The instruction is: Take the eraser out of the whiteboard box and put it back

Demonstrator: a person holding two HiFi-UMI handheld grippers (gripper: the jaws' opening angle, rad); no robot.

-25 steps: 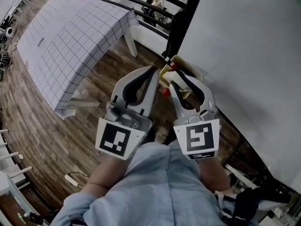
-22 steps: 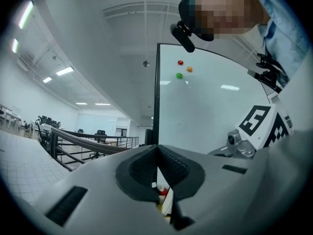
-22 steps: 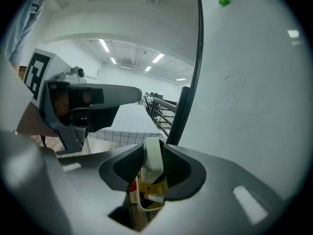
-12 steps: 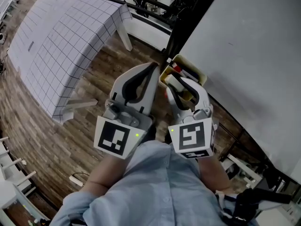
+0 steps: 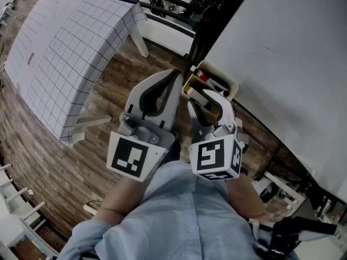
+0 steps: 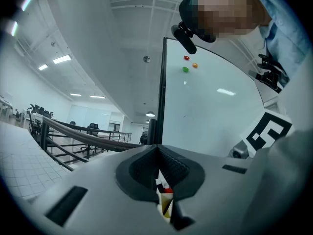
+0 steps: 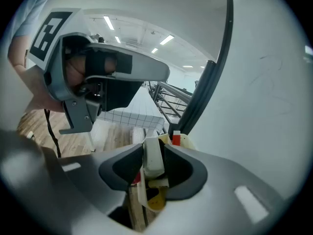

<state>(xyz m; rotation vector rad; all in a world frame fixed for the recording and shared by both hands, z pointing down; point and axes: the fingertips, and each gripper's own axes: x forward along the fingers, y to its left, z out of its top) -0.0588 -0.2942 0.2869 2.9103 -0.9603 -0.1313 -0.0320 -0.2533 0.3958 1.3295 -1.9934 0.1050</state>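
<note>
Just above the whiteboard box (image 5: 229, 83), the right tool (image 7: 154, 166) is clamped on the eraser (image 7: 152, 153), apparently returning it: lower it inside, then release; the left tool (image 6: 157, 153) hangs closed and empty.

The white block eraser (image 7: 152, 160) is sitting between the opening jaws of the right gripper (image 5: 207, 104), over the cream plastic whiteboard box (image 5: 227, 84) at the whiteboard (image 5: 293, 53) corner; the left gripper (image 5: 174, 76) is pointing alongside, to its left.

Cream eraser (image 7: 152, 159); pale-yellow box (image 5: 232, 84) — black-gridded white tablecloth (image 5: 70, 47).
</note>
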